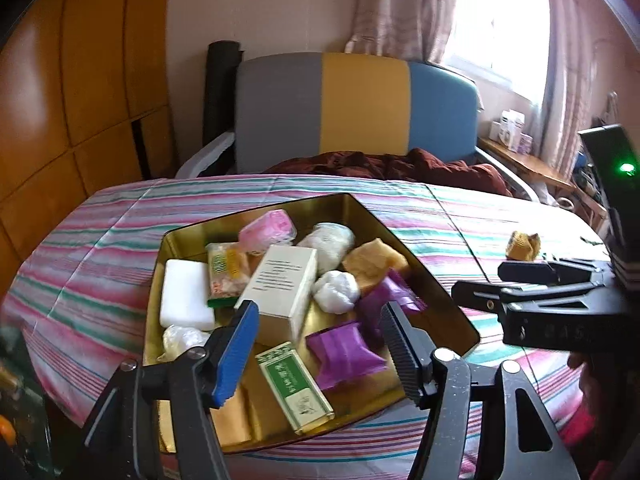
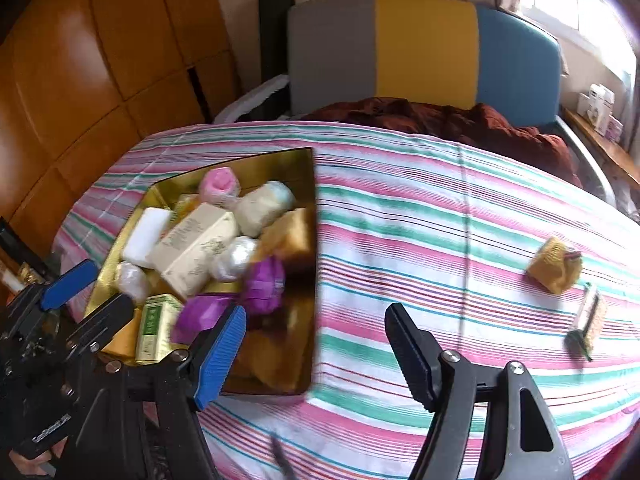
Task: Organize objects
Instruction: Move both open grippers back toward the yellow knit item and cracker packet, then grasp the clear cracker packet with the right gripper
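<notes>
A gold tin tray [image 1: 188,236] [image 2: 280,160] on the striped tablecloth holds several items: a cream box [image 1: 280,284] [image 2: 196,248], a green box [image 1: 296,384] [image 2: 154,328], purple packets [image 1: 344,352] [image 2: 264,284], a white bar [image 1: 184,292], white bundles and a pink roll [image 1: 268,228]. My left gripper [image 1: 320,348] is open and empty above the tray's near end; it also shows in the right wrist view [image 2: 92,288]. My right gripper [image 2: 316,344] is open and empty over bare cloth right of the tray; it also shows in the left wrist view [image 1: 492,280]. A yellow bundle [image 2: 554,266] [image 1: 522,245] and a flat snack packet [image 2: 586,320] lie on the cloth at the right.
The round table [image 2: 400,208] has a striped cloth. Behind it stands a grey, yellow and blue chair [image 1: 360,104] with a dark red blanket [image 1: 400,164]. Wooden cupboards [image 1: 80,80] are at the left. A shelf with boxes [image 1: 512,132] is by the window.
</notes>
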Motion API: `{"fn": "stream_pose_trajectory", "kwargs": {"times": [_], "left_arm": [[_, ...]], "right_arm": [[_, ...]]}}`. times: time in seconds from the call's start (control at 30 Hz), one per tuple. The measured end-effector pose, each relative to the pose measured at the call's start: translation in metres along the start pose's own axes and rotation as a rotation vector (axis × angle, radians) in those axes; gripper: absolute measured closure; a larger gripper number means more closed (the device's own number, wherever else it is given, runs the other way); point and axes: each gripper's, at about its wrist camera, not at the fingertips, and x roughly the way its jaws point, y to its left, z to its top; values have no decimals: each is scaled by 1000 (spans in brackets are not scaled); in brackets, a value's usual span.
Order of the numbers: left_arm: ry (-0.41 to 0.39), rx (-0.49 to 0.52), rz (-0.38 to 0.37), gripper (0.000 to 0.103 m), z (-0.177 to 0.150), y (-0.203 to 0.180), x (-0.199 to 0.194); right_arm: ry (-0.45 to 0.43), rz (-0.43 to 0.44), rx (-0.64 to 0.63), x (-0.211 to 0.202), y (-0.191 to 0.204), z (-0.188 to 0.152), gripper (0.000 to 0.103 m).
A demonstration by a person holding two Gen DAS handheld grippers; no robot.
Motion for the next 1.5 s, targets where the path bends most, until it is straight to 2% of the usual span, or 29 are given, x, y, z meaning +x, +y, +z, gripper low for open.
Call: {"fn": "stream_pose_trajectory", "kwargs": {"times": [0.23, 0.43, 0.6, 0.67, 0.7, 0.83, 0.93, 1.03, 1.23, 1.33, 1.4, 1.5], "left_arm": [[1, 65, -34, 36, 7, -24, 1], [-1, 125, -86, 35, 14, -49, 6], [1, 173, -146, 32, 18, -72, 9], [7, 190, -170, 31, 18, -82, 11], [11, 195, -180, 30, 18, -86, 13], [27, 215, -218, 23, 19, -102, 19], [40, 221, -247, 17, 21, -113, 23], [51, 226, -277, 16, 23, -125, 27], [84, 232, -326, 14, 25, -150, 40], [109, 237, -359, 14, 24, -164, 50], [133, 239, -366, 14, 23, -173, 59], [170, 236, -363, 14, 22, -185, 74]], "right_arm": [[13, -94, 85, -6, -51, 4, 30], [26, -200, 190, -16, -116, 6, 30], [61, -310, 342, -24, -188, 0, 29], [69, -358, 429, -29, -221, -5, 25], [72, -376, 461, -30, -235, -6, 19], [101, -432, 605, -30, -287, -15, 19], [141, -460, 668, -18, -311, -18, 19], [191, -449, 713, 5, -327, -21, 19], [285, -460, 635, 40, -331, -19, 20], [317, -432, 650, 46, -335, -23, 22], [320, -445, 626, 46, -333, -23, 28], [318, -449, 591, 43, -327, -22, 46]]}}
